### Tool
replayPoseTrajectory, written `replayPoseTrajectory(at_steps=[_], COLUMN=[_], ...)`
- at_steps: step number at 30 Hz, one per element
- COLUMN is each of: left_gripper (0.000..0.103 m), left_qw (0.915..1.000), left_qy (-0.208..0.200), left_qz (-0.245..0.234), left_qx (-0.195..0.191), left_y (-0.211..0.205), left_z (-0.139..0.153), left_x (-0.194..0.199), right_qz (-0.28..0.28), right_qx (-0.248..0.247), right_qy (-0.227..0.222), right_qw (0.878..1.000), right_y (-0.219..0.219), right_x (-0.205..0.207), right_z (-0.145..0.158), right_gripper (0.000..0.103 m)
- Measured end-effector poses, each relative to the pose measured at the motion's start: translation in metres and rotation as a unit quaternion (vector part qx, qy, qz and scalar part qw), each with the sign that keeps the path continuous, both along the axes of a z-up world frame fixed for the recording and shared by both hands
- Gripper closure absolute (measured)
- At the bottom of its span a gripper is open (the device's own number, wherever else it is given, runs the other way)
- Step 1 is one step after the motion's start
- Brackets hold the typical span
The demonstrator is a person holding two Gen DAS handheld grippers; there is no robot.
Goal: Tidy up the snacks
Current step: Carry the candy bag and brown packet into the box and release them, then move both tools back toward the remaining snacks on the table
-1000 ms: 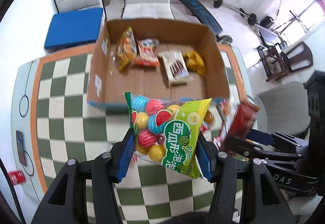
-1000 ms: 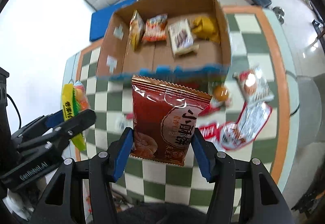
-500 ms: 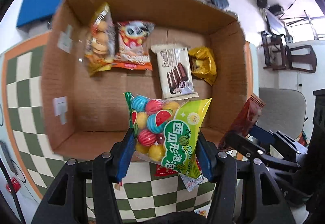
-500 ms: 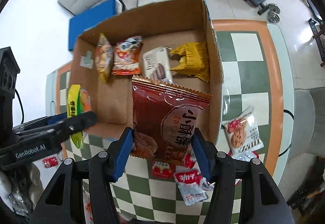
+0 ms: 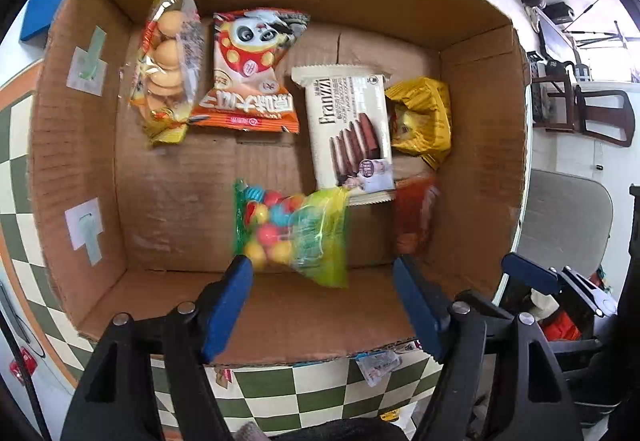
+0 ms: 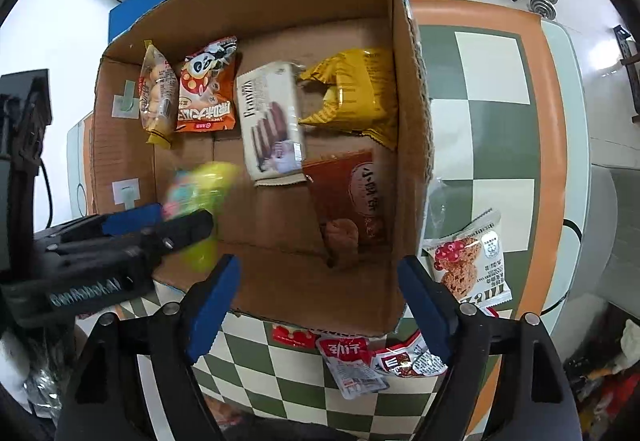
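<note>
Both grippers hover over the near edge of an open cardboard box (image 5: 80, 169) (image 6: 412, 113). My left gripper (image 5: 324, 305) is open; the green candy-ball bag (image 5: 292, 233) is free of it, blurred, inside the box. It shows blurred in the right wrist view (image 6: 200, 193) beside the left gripper (image 6: 160, 225). My right gripper (image 6: 320, 301) is open; the red-brown snack bag (image 6: 352, 201) lies in the box's right near corner, also in the left wrist view (image 5: 414, 217). The right gripper (image 5: 532, 277) shows at the left view's right edge.
In the box lie a biscuit bag (image 5: 168, 57), a panda bag (image 5: 248, 73), a white Franzzi pack (image 5: 348, 129) and a yellow bag (image 5: 424, 117). On the checkered table (image 6: 488, 129) lie a cookie pack (image 6: 468, 261) and small red sachets (image 6: 360, 357).
Both grippers opened and let go of their bags, which dropped into the box. Both grippers moved further over the box's near edge.
</note>
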State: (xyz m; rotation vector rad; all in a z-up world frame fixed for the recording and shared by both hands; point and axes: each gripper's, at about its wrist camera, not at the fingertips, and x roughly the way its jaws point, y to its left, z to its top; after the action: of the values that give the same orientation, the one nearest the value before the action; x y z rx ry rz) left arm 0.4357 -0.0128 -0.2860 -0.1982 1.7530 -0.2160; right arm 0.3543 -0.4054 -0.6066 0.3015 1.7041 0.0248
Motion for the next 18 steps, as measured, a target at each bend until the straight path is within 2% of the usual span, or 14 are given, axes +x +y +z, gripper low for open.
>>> replayPoseTrajectory(at_steps=[2, 6, 9, 12, 15, 16, 18], left_gripper=[0.017, 0.016, 0.015, 0.005, 0.005, 0.005, 0.005], left_qw=[1.0000, 0.9995, 0.9982, 0.9972, 0.9953, 0.9940, 0.9901], left_qy=[-0.008, -0.029, -0.055, -0.073, -0.096, -0.108, -0.136], left_qz=[-0.004, -0.009, -0.014, -0.008, -0.004, -0.001, 0.001], left_qx=[0.001, 0.005, 0.016, 0.011, 0.014, 0.019, 0.036], left_y=[-0.001, 0.000, 0.001, 0.007, 0.011, 0.011, 0.013], left_z=[0.007, 0.025, 0.041, 0.055, 0.069, 0.072, 0.081], left_x=[0.001, 0.000, -0.005, -0.009, -0.022, -0.028, -0.044], right_qz=[0.006, 0.007, 0.009, 0.010, 0.006, 0.004, -0.005], right_qx=[-0.003, -0.010, -0.016, -0.026, -0.033, -0.036, -0.032], right_qy=[0.001, 0.021, 0.013, -0.004, -0.013, -0.002, -0.013], right_qw=[1.000, 1.000, 1.000, 1.000, 0.999, 0.999, 0.999], right_y=[0.001, 0.008, 0.013, 0.016, 0.017, 0.016, 0.014], right_x=[0.000, -0.001, -0.002, -0.002, -0.008, -0.012, -0.021], right_z=[0.000, 0.003, 0.008, 0.018, 0.030, 0.034, 0.043], right_gripper=[0.018, 0.016, 0.015, 0.009, 0.009, 0.009, 0.008])
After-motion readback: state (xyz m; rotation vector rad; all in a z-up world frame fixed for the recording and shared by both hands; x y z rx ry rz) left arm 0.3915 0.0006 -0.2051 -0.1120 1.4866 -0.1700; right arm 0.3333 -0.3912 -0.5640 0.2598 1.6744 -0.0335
